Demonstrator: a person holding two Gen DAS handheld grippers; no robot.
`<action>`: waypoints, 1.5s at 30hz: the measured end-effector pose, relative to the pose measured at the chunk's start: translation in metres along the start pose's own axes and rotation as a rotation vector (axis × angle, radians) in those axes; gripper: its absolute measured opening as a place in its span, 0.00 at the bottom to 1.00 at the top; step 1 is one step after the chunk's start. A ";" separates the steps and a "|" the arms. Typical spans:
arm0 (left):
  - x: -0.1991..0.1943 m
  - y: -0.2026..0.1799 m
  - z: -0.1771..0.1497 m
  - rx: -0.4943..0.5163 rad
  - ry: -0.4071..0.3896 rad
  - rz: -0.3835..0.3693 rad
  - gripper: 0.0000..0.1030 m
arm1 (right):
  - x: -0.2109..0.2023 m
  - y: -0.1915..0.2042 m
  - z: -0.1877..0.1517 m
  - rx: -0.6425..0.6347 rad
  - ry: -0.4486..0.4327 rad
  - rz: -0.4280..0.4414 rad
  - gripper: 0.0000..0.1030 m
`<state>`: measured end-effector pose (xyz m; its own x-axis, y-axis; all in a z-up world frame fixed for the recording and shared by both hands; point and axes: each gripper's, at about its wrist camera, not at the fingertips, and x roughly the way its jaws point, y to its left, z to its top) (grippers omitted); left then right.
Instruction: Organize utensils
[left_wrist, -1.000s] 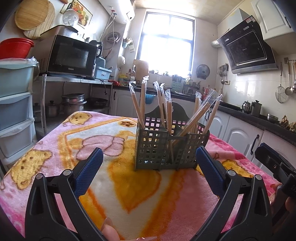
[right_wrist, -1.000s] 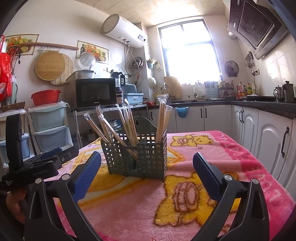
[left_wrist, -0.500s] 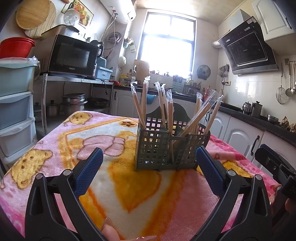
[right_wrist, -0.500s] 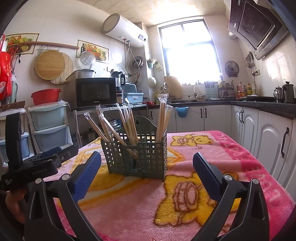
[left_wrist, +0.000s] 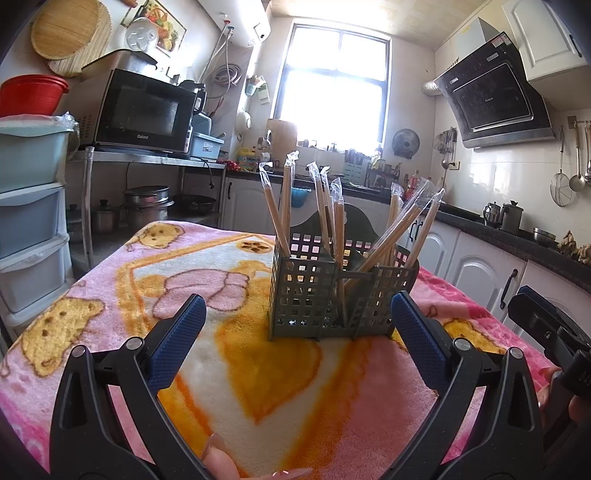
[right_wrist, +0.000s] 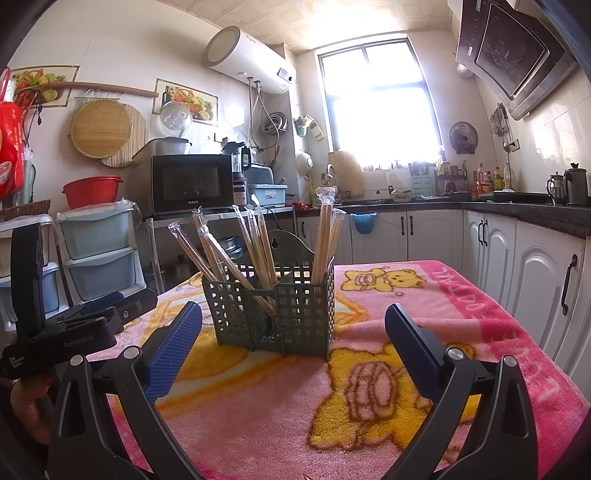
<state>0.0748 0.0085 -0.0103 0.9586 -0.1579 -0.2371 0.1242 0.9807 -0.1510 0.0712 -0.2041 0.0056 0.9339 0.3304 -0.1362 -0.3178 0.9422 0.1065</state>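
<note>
A grey-green slotted utensil holder (left_wrist: 341, 297) stands upright on a table covered by a pink and yellow bear blanket (left_wrist: 110, 291). Several plastic-wrapped wooden chopsticks (left_wrist: 334, 221) stand in its compartments, leaning outward. The holder also shows in the right wrist view (right_wrist: 273, 308), with chopsticks (right_wrist: 255, 243) in it. My left gripper (left_wrist: 295, 332) is open and empty, short of the holder. My right gripper (right_wrist: 291, 338) is open and empty, just in front of the holder. Each gripper shows at the edge of the other's view: the right one (left_wrist: 546, 332), the left one (right_wrist: 74, 325).
A microwave (left_wrist: 142, 110) on a metal shelf and stacked plastic drawers (left_wrist: 29, 206) stand to the left. White cabinets and a dark counter (right_wrist: 517, 236) run along the right. The blanket (right_wrist: 461, 295) reaches the table's right edge.
Both views have crept slightly; the holder and chopsticks stay put. Both grippers stay open and empty.
</note>
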 end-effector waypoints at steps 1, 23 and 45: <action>0.000 0.001 0.000 0.000 0.000 0.000 0.90 | 0.000 0.000 0.000 0.000 0.001 0.001 0.94; 0.000 -0.002 -0.001 0.004 0.000 0.000 0.90 | 0.000 0.000 -0.001 -0.002 -0.001 -0.002 0.94; 0.015 0.010 -0.004 -0.047 0.082 0.069 0.90 | 0.000 0.001 -0.001 0.003 0.006 -0.015 0.94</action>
<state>0.0892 0.0156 -0.0197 0.9401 -0.1011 -0.3255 0.0449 0.9834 -0.1757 0.0712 -0.2035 0.0049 0.9378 0.3163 -0.1434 -0.3030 0.9469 0.1075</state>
